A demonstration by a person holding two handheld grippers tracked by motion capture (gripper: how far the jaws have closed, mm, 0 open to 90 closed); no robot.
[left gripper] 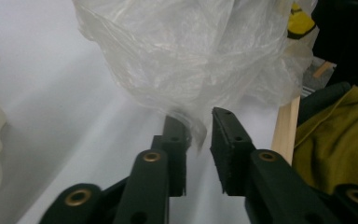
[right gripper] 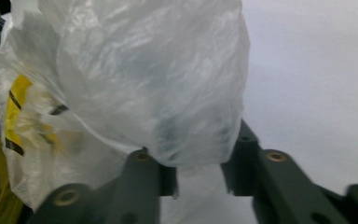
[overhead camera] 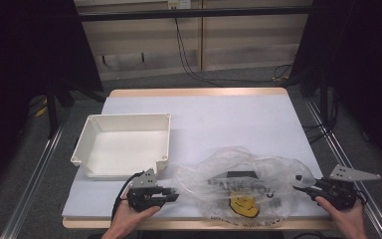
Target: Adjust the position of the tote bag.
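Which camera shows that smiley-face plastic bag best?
The high view: the whole plastic bag lies there with its yellow face and lettering. The left gripper view has just crumpled film; the right gripper view has film close up and a yellow patch.

lab recording booth | black curtains (overhead camera: 25, 45) | rail frame (overhead camera: 30, 184) | floor cables (overhead camera: 189, 64)

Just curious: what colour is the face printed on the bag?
Yellow, with black lettering above it on the clear bag; the high view shows it best.
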